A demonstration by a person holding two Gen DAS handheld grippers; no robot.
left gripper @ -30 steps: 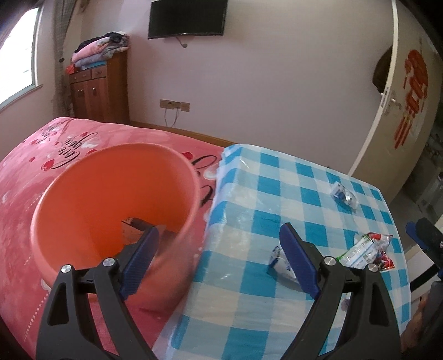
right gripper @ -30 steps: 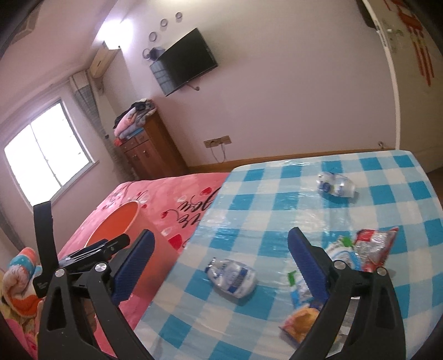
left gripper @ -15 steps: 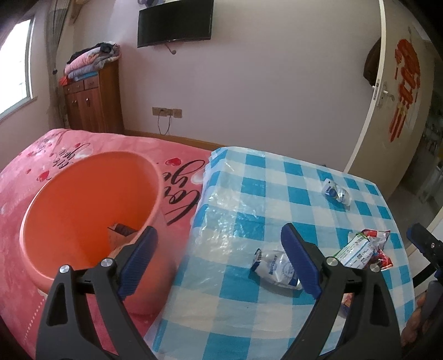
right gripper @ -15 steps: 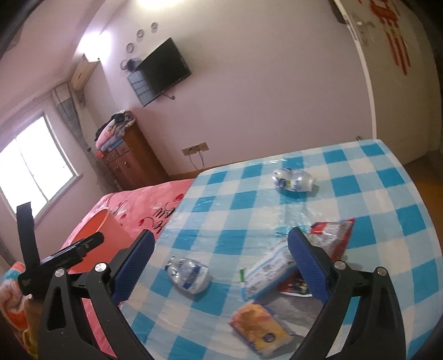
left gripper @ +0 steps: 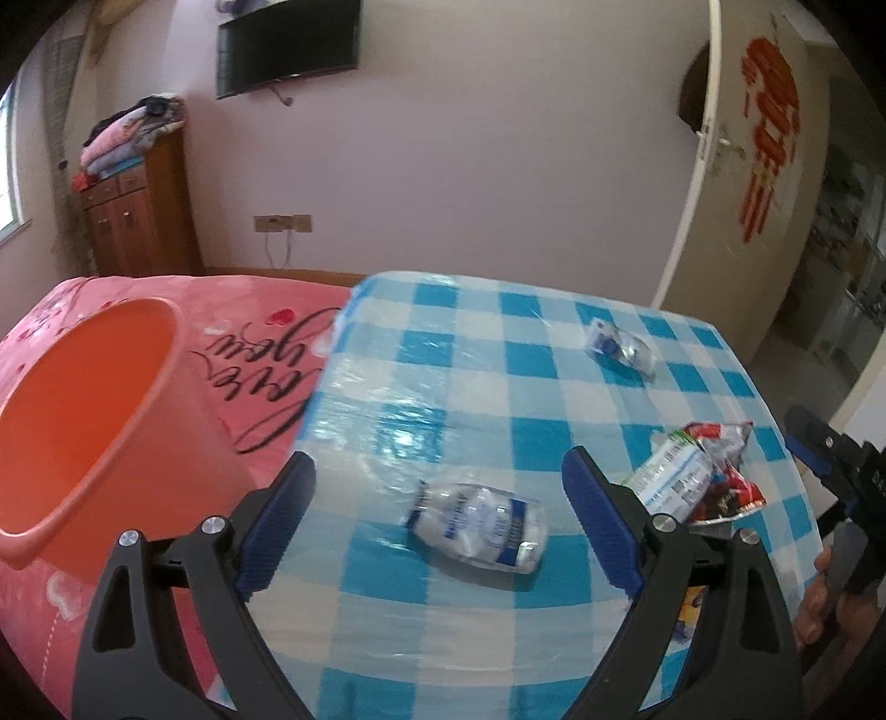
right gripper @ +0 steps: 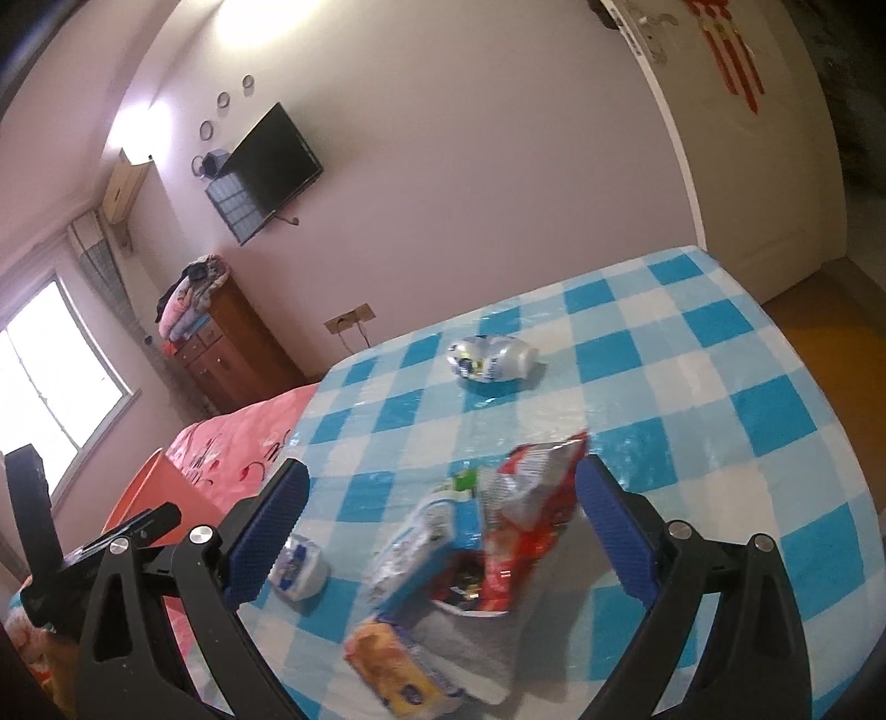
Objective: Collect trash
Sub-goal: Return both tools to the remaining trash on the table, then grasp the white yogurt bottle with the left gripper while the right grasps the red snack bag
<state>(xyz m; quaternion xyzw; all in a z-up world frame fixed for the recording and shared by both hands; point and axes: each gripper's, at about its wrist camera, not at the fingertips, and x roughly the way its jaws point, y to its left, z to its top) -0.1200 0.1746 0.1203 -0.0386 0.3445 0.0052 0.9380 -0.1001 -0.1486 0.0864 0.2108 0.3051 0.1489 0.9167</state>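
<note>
A crushed clear bottle with a blue label (left gripper: 477, 526) lies on the blue-checked table (left gripper: 498, 653), between the wide-apart fingers of my left gripper (left gripper: 440, 515), which is open and hovers above it. My right gripper (right gripper: 443, 526) is open too, above a heap of wrappers: a red snack bag (right gripper: 531, 498), a white and blue packet (right gripper: 421, 540) and a yellow packet (right gripper: 396, 667). The same bag (left gripper: 720, 471) lies right of the left gripper. A second crushed bottle (right gripper: 490, 357) rests farther back. An orange bin (left gripper: 77, 432) stands to the left on the pink bed.
The pink bedspread (left gripper: 260, 354) meets the table's left edge. A wooden cabinet (left gripper: 138, 221) with folded blankets stands by the back wall under a wall TV (left gripper: 288, 47). A white door (left gripper: 736, 183) is at the right. A person's hand (left gripper: 819, 598) holds the other gripper.
Both grippers have swung right and sunk toward the table. The bin has slid to the left edge of the left view, the near bottle now lies between the left fingers, and the wrapper heap is closer to the right gripper.
</note>
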